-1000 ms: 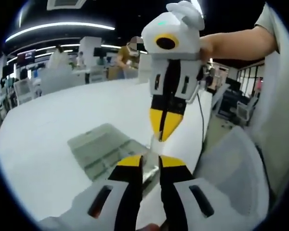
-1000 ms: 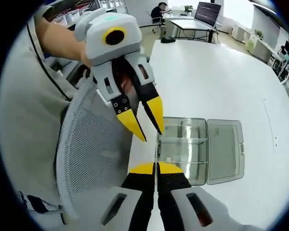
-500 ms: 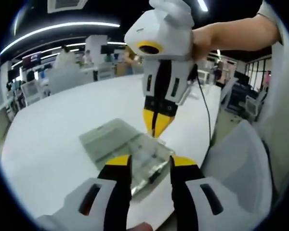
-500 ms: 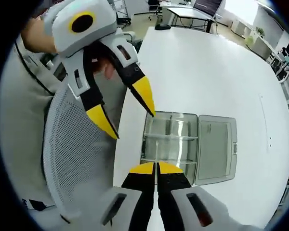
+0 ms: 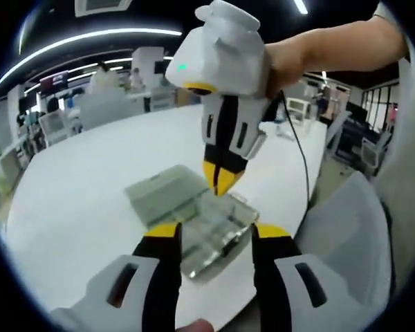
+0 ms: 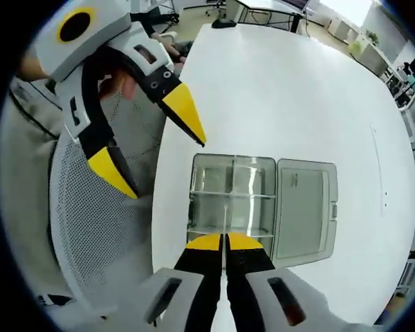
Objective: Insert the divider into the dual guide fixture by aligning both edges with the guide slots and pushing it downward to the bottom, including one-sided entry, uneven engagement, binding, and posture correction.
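A clear plastic box, the guide fixture (image 6: 232,181) (image 5: 218,232), lies near the table's edge with its lid (image 6: 301,207) (image 5: 159,194) folded flat beside it. My right gripper (image 6: 225,242) (image 5: 221,181) is shut on the thin clear divider (image 6: 226,218), which shows edge-on and points down into the box. A cross wall (image 6: 232,196) runs across the inside of the box. My left gripper (image 5: 216,232) (image 6: 152,149) stands wide open with nothing between its jaws, held off the box's side over the table edge.
The white table (image 6: 297,104) stretches far beyond the box. A grey mesh chair back (image 6: 90,228) (image 5: 339,228) stands close to the table edge by the box. A person's arm (image 5: 332,48) holds the right gripper. Office desks stand far behind.
The left gripper's jaws have spread from nearly closed to wide open and drawn away from the divider. The right gripper has carried the divider over the box.
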Available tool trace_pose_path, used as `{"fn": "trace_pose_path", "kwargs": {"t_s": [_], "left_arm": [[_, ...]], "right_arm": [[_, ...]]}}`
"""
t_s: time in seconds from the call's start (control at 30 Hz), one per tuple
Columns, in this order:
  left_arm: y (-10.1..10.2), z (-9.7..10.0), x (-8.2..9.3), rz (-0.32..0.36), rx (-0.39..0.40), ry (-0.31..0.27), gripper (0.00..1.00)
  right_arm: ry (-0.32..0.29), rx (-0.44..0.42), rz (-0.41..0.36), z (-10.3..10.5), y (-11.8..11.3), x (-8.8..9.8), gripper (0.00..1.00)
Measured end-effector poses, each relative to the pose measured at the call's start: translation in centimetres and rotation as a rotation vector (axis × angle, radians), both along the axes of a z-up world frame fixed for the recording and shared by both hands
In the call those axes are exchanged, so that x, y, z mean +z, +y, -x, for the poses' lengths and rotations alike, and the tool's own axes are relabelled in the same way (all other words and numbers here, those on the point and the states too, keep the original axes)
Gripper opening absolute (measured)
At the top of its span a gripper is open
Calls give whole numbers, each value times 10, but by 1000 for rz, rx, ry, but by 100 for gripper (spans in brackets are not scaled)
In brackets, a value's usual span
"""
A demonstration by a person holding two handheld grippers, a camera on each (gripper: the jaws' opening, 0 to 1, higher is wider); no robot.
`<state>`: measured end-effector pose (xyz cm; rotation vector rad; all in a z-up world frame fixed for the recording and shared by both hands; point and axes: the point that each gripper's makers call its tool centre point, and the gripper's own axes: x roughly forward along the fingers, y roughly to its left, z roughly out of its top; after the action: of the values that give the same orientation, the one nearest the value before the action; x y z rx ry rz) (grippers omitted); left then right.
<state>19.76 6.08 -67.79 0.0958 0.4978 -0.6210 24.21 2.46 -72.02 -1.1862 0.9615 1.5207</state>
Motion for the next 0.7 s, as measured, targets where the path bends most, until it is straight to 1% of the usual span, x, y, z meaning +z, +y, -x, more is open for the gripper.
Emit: {"fn": "trace_pose_path", "kwargs": {"t_s": [0.2,0.27,0.7], "left_arm": [[4,0,-1,3,13,2,43],[5,-1,-2,2,16,2,43],[8,1,-1,18,22,6,43]], "right_arm": [[5,-3,12,-2,6,-5,0],[-4,-2,19,-3,6,-6,0],[6,-20,41,-5,8,-16,0]]}}
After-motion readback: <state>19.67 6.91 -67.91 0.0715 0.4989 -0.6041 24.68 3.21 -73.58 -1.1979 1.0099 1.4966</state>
